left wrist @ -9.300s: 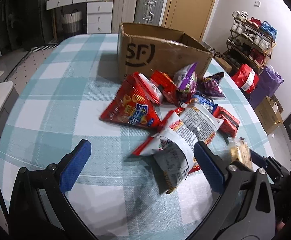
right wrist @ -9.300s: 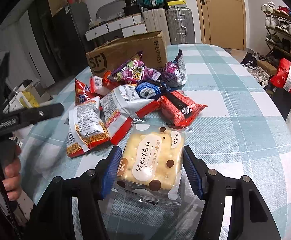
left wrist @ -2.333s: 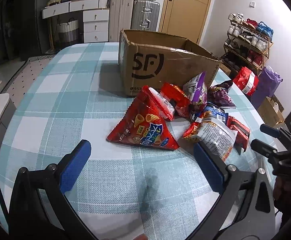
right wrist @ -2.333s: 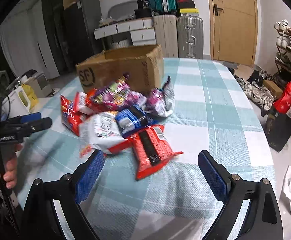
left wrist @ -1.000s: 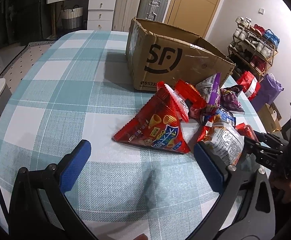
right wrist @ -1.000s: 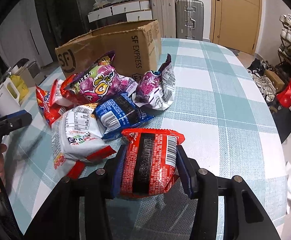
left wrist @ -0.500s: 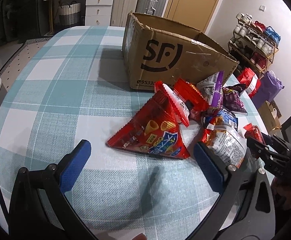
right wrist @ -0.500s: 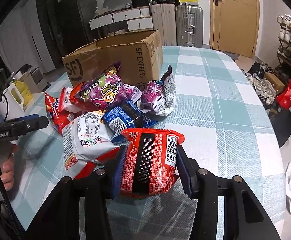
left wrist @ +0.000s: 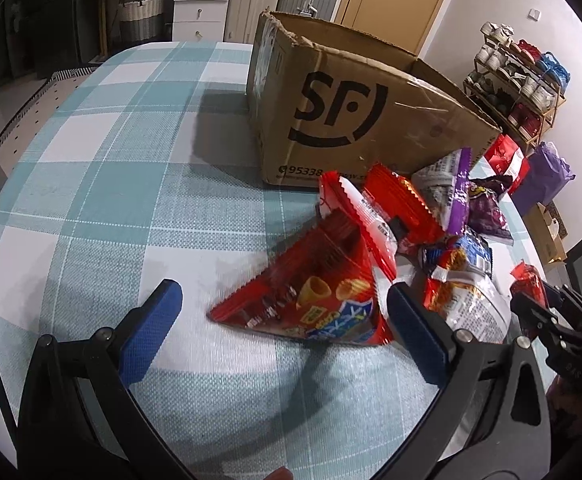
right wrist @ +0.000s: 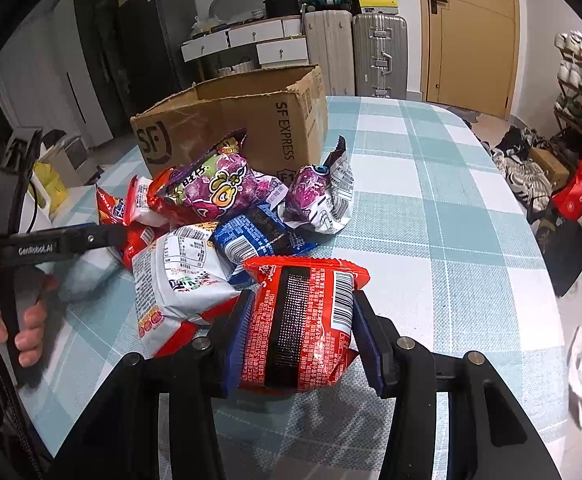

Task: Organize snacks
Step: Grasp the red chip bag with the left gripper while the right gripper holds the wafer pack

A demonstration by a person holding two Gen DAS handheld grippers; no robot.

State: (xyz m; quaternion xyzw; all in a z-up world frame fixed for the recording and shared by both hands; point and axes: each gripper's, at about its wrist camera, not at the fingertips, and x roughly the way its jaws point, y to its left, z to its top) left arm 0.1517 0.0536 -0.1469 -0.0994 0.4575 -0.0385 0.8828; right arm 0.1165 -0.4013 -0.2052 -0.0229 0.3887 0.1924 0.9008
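Observation:
My right gripper point(right wrist: 303, 336) is shut on a red packet with a black stripe point(right wrist: 303, 320), held just above the checked tablecloth in front of the snack pile. The same red packet point(left wrist: 529, 280) shows at the right edge of the left wrist view. My left gripper point(left wrist: 285, 330) stands open, its blue pads point(left wrist: 151, 328) on either side of a red triangular snack bag point(left wrist: 311, 292) that lies on the table close to the right pad. An open cardboard box marked SF point(left wrist: 351, 120) stands behind the pile. The left gripper point(right wrist: 71, 240) comes in from the left in the right wrist view.
The pile holds a white and red bag point(right wrist: 179, 280), a blue packet point(right wrist: 259, 236) and two purple bags point(right wrist: 215, 184). A hand point(right wrist: 31, 320) holds the left gripper's handle. Suitcases, drawers and a shoe rack stand beyond the round table point(right wrist: 451, 220).
My left gripper has come closer to the red triangular bag, which now lies between its open fingers. The right gripper keeps its hold on the red packet.

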